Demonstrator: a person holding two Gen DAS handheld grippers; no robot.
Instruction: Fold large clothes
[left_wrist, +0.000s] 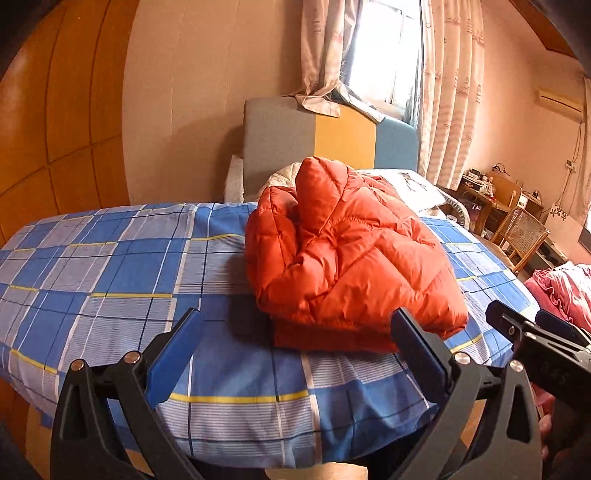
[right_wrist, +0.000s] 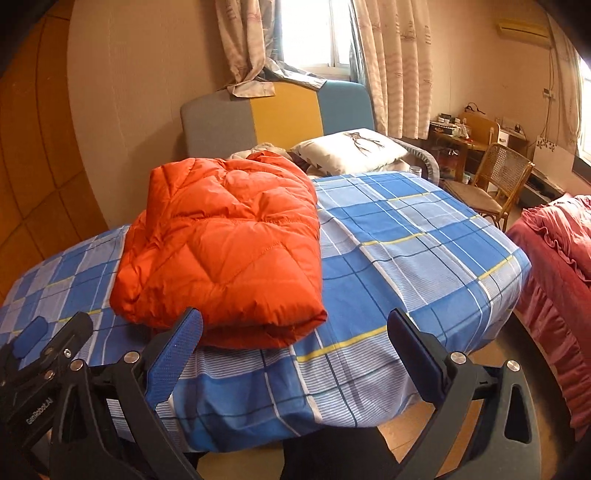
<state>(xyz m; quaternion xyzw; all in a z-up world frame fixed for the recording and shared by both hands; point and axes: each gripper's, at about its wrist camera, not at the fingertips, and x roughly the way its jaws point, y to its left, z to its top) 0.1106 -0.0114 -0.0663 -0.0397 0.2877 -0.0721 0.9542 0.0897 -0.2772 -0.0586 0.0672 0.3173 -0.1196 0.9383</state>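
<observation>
Blue plaid bedding (right_wrist: 406, 236) covers the bed, and the orange puffer jacket (right_wrist: 225, 251) lies on it in a thick folded bundle, short of the pillow (right_wrist: 351, 151) at the headboard. Both tools hover off the jacket's near edge, fingers spread and holding nothing: the left gripper (left_wrist: 295, 343) in front of its hem, the right gripper (right_wrist: 295, 343) just off its right corner. The fold looks nearly done; pressing the puffy top flat and squaring the near edge would likely finish it, gripping both layers together so none slides.
</observation>
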